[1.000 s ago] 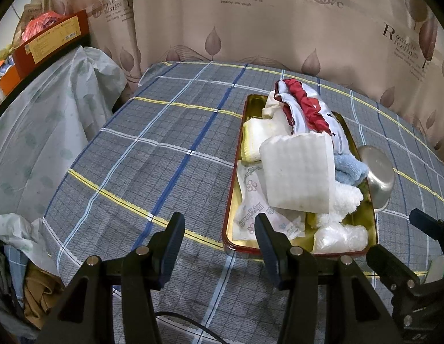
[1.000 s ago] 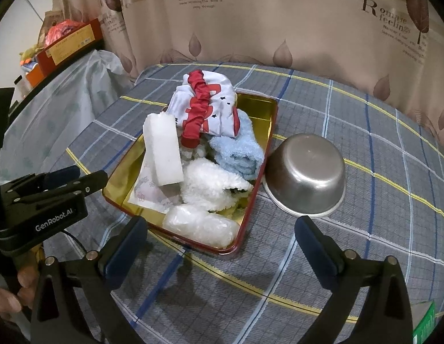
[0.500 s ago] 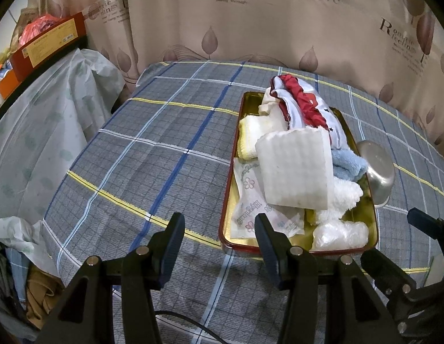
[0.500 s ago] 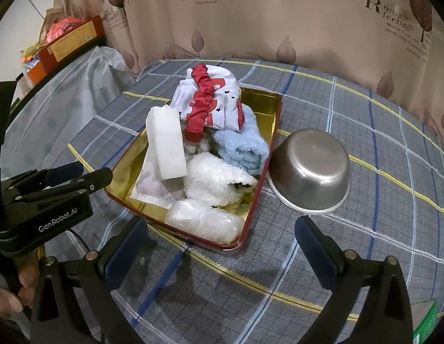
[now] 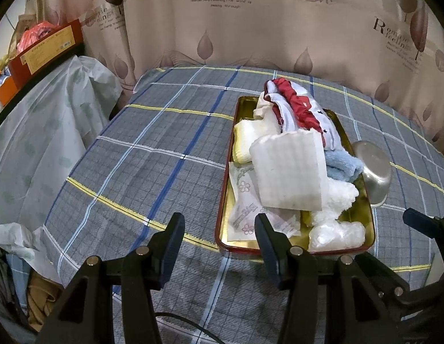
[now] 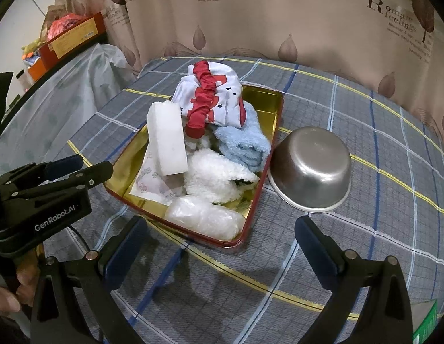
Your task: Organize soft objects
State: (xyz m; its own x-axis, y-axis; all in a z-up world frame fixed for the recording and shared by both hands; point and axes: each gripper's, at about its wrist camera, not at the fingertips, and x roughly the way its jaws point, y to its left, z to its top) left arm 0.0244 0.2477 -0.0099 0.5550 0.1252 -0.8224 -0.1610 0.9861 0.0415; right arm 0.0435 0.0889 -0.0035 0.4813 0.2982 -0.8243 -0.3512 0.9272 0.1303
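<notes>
While both tools hang short of the load with nothing between their fingers, the left gripper point(image 5: 219, 238) parted over the near-left corner and the right gripper point(image 6: 222, 246) spread wide in front, the soft things all sit heaped in the gold-lined, red-rimmed rectangular metal tray point(image 6: 118, 192) on the grey plaid tablecloth point(image 5: 153, 154). The likeliest upset is the white ribbed foam block point(image 6: 167, 140), which leans tilted on the pile over a flowered paper packet point(image 5: 245, 200); a nudge could tip it out of the tray. Near the front rim a clear plastic bag of white stuffing point(image 6: 204, 218) looks slippery and may squirm from a pinch. An upturned stainless steel bowl point(image 6: 311, 169) stands just beside the tray's right edge, so a wide sweep by the right tool could knock it.
</notes>
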